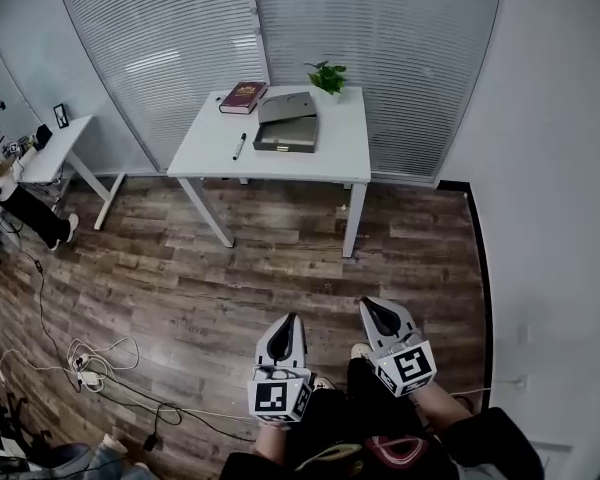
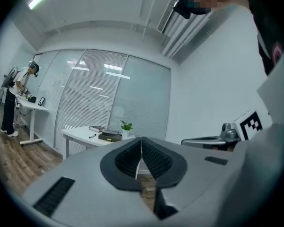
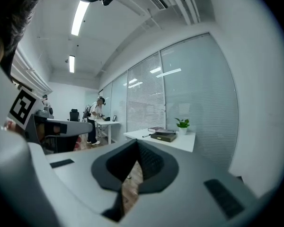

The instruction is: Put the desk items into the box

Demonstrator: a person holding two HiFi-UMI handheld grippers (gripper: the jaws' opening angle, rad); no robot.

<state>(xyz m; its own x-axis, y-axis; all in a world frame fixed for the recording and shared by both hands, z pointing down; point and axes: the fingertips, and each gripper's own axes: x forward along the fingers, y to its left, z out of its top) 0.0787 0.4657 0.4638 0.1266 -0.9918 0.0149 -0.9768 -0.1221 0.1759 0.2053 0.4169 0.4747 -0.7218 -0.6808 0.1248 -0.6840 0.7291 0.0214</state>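
At the far left a person (image 1: 0,158) stands at a small white side counter (image 1: 65,143) by the glass wall. Nearer me, loose cables (image 1: 85,358) trail across the wood floor (image 1: 180,278). Towards the middle, in front of the blinds (image 1: 180,58), stands the white counter (image 1: 280,163) that carries the desk items. A dark red book (image 1: 243,96) lies flat at its back left corner. A pen (image 1: 239,146) lies on its own in front of the book, towards the left edge. Just right of the pen sits the box (image 1: 285,138), shallow and grey, with its lid (image 1: 286,106) swung up and back. Book and pen both lie outside it on the bare top. A small green plant (image 1: 327,76) stands at the back right, just beside the lid. All of this is well apart from the two tools, which are held side by side out over the floor, aimed towards the counter. The left tool (image 1: 291,318) sits level with its jaws pressed together, pad against pad, and its marker cube (image 1: 278,398) faces up. The right tool (image 1: 368,308), close beside it, tips slightly downward, and its jaws likewise meet at the tips.
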